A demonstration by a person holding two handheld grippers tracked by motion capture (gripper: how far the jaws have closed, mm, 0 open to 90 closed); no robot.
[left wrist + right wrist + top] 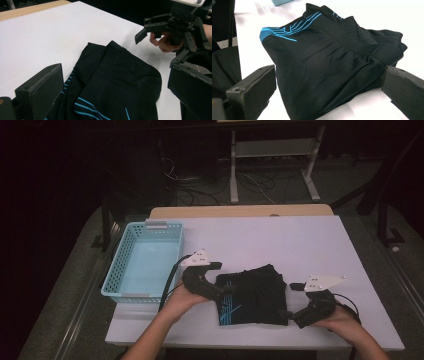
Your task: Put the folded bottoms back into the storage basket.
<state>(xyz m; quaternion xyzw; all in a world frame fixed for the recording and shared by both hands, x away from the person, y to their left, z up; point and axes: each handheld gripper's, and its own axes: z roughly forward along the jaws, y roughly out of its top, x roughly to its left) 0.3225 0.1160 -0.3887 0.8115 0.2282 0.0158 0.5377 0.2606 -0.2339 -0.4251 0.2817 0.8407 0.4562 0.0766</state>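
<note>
**Folded black garment lying between both open grippers**

Black garment [251,295], folded with blue stripes on it, is sitting near the table's [300,245] front edge, a little right of centre. I am judging it as light, soft and floppy, likely to sag or unfold if I am lifting it from one corner only. The thick folded edges at its 9 and 3 o'clock sides are looking like the best places to pinch.

I am holding the left gripper [220,287] at the garment's 9 o'clock edge, jaws standing wide around the cloth, not closed. The right gripper [289,316] is waiting at 4 o'clock, jaws likewise wide.

Blue basket [120,285] is standing empty at 9 o'clock, well apart from the cloth. Open tabletop is lying toward 12 and 2 o'clock; the front edge is running close at 6 o'clock.
</note>
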